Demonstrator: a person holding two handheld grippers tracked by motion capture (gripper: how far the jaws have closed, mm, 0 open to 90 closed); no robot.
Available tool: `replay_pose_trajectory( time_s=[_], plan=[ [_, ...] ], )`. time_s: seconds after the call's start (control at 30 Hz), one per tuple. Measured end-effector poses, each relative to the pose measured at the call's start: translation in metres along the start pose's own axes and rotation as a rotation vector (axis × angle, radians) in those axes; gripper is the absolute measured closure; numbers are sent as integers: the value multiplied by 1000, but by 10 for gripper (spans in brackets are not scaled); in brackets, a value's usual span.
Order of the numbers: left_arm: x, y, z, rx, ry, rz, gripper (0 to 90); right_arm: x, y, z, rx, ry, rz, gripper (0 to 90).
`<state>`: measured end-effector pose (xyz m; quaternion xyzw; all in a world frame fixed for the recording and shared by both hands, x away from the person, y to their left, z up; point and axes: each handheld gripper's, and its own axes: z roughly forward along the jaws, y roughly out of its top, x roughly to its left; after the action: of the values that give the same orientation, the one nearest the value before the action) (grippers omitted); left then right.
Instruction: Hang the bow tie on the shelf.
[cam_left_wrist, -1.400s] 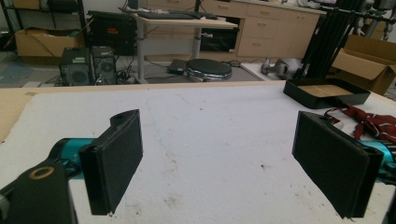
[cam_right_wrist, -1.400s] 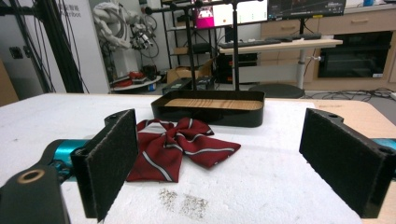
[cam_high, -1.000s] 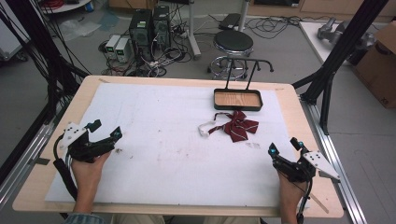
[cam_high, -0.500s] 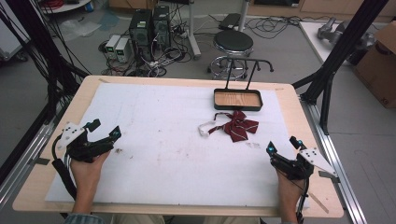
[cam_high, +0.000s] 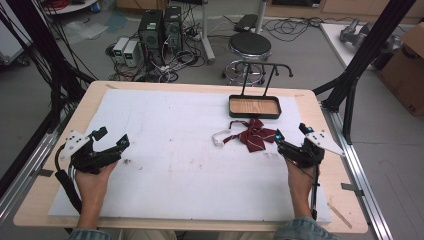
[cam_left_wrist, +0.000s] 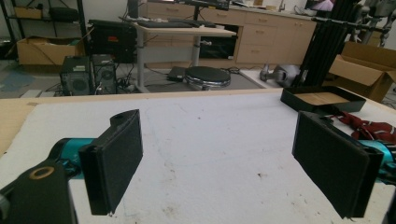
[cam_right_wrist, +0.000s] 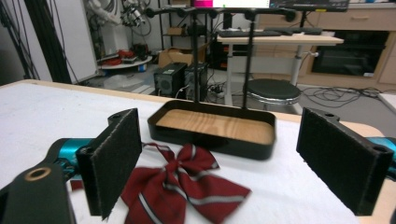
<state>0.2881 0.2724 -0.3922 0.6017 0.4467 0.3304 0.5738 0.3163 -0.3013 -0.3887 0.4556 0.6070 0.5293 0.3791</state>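
Bow tie (cam_high: 252, 137): dark red with stripes, flat on the white mat, just in front of the black tray (cam_high: 254, 107).
Right gripper (cam_high: 291, 138): jaws spread, empty, just beside the bow tie.
Left gripper (cam_high: 111, 139): jaws spread, empty, well apart from the bow tie.

I'm working in a lab: computer towers (cam_high: 161, 27) and tangled cables (cam_high: 175, 57) on the floor, black rig frame (cam_high: 367, 50), desks (cam_left_wrist: 184, 32), cardboard boxes (cam_high: 405, 62).

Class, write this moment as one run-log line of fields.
right hand-held gripper: open, beside bow tie, not touching | left hand-held gripper: open, holds nothing | tray: behind bow tie, holds nothing
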Motion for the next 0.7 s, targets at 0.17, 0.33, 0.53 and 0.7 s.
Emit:
replay_pose_trajectory(
  time_s=[0.17,0.33,0.53,0.7],
  plan=[
    [-1,0,1,-2,-5,0,166,8,5,26,50,12,-10,151],
    [-2,0,3,5,-10,6,166,14,2,61,121,24,-12,161],
    [-2,-1,4,2,-10,4,166,24,-5,105,231,20,8,244],
    [0,0,3,-3,-5,1,166,31,-14,123,292,30,-1,302]
  ],
)
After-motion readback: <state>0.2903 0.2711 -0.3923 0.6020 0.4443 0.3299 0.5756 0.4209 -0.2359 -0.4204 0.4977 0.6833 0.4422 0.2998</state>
